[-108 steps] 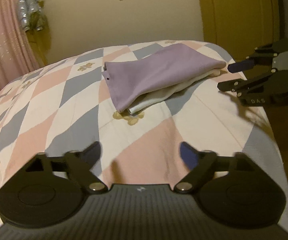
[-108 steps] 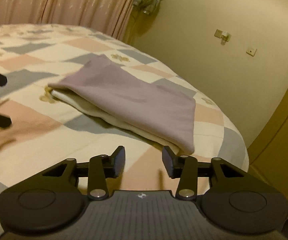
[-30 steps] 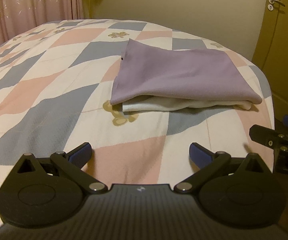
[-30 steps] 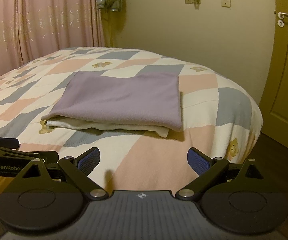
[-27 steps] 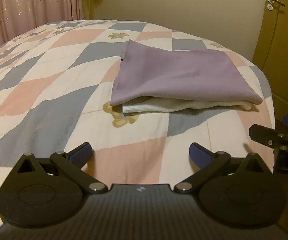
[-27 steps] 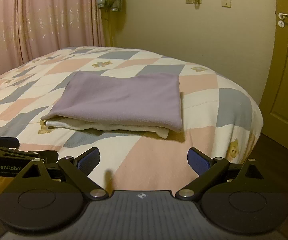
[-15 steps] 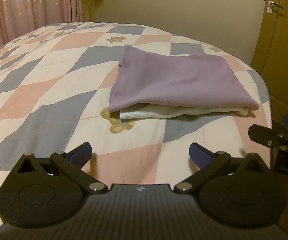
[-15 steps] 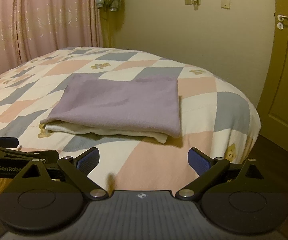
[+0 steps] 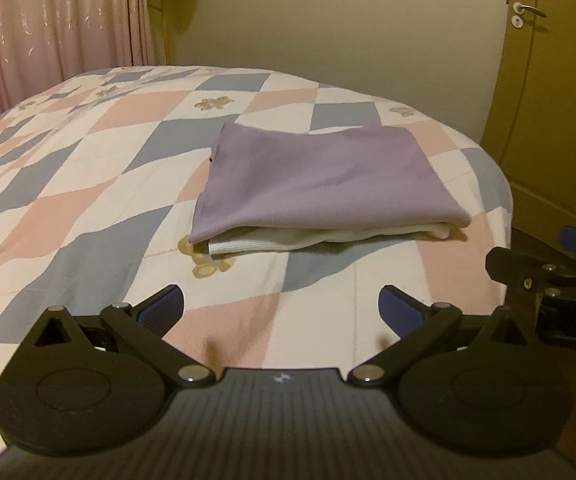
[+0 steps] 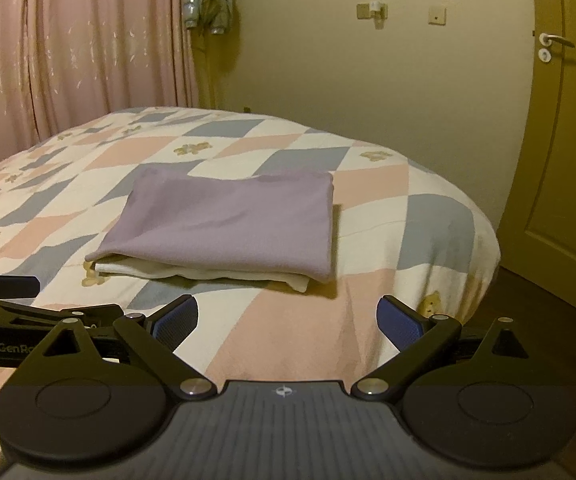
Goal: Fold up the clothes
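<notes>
A folded lilac garment (image 9: 319, 184) (image 10: 228, 220) lies flat on the bed, with a folded white garment (image 9: 315, 238) (image 10: 204, 270) showing under its near edge. My left gripper (image 9: 280, 307) hovers open over the near part of the quilt, well short of the stack and holding nothing. My right gripper (image 10: 286, 318) is open too, near the bed's front edge, also short of the stack. Each gripper shows at the edge of the other's view: the right gripper (image 9: 547, 276) and the left gripper (image 10: 12, 300).
The bed (image 9: 68, 208) wears a pink, grey and white diamond quilt with teddy-bear prints. Pink curtains (image 10: 68, 48) hang at the back left. A cream wall stands behind, and a closed door (image 10: 567, 140) is on the right beside the bed's rounded corner.
Both grippers have pulled back and tilted up from the stack, so more wall and curtain show. The right gripper, narrow 3.6 s ago, stands wide. The clothes have not moved.
</notes>
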Available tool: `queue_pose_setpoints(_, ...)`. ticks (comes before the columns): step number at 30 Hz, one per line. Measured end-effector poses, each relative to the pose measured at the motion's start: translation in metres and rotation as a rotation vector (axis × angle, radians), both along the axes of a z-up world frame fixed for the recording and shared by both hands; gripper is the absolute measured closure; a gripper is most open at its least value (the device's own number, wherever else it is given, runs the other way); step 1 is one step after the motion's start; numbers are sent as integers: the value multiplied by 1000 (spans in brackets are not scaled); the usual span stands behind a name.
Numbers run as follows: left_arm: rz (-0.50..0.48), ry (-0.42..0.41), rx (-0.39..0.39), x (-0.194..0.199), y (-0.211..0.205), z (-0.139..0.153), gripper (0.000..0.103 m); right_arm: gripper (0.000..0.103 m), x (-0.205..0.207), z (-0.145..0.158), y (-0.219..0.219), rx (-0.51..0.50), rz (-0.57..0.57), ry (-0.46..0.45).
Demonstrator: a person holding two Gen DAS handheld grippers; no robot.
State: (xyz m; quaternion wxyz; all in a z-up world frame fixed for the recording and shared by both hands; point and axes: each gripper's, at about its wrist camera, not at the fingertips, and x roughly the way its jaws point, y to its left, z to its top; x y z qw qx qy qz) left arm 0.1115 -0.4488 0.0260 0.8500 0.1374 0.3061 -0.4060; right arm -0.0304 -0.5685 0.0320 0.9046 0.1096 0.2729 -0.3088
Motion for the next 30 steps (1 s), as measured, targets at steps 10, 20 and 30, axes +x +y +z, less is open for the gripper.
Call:
queue_pose_setpoints(10,33,-20,6,-31,19,24,0,4,-29,19,16,-15,-3,-23)
queue_pose_setpoints(20,63,-3,-24,-56,43,37,0,4,-52,32,35,-11,20,-35)
queue_pose_setpoints(30,56,-6,-36,-66,50,42,0,3,-62,38,47,-17,30,-44)
